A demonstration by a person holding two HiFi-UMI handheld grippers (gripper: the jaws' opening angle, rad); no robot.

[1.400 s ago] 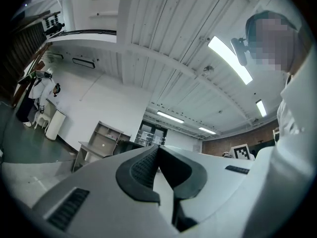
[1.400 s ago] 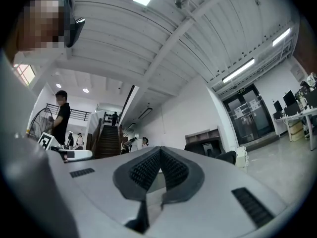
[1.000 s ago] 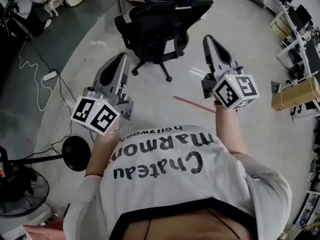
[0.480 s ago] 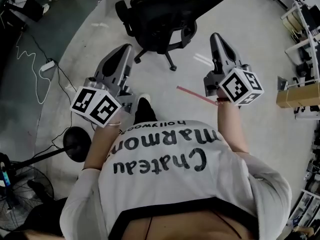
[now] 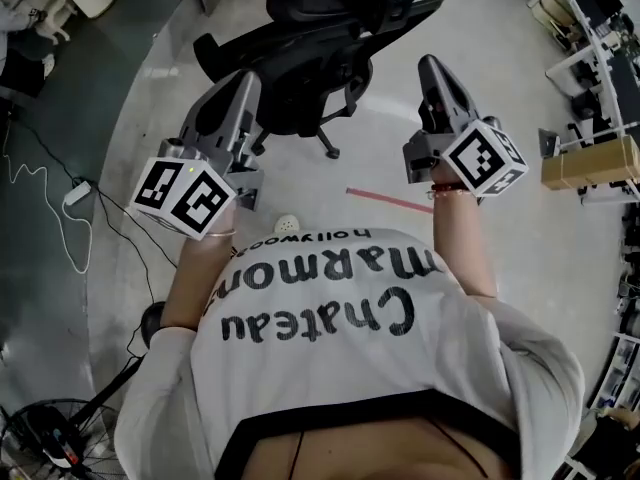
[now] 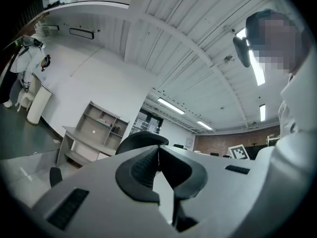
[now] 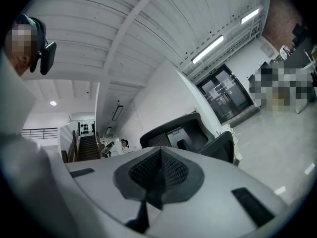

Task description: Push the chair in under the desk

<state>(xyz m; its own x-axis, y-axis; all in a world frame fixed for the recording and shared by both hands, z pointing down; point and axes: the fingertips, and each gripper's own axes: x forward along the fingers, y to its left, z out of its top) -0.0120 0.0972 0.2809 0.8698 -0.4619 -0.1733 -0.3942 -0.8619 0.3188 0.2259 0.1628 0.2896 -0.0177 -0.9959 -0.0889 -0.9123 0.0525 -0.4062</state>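
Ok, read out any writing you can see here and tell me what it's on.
"Chateau": black print on the person's white T-shirt, upside down in the head view.
"Marmon": same shirt, next line; its end is cut off at the sleeve.
"hollywood": same shirt, small, near the collar.
Too small to read: the small sign above the glass door.

Light: bright and even, from long ceiling strips point(image 6: 171, 105) over me; the nearest one flared white. Floor point(image 5: 500, 238): pale, carrying only a faint, soft shadow beneath the chair point(image 5: 310, 48). Both gripper views: bent hard toward the rim, corners black, my own jaws soft so near the lens, the far room sharper. Head view: curved at its edges, no smear.
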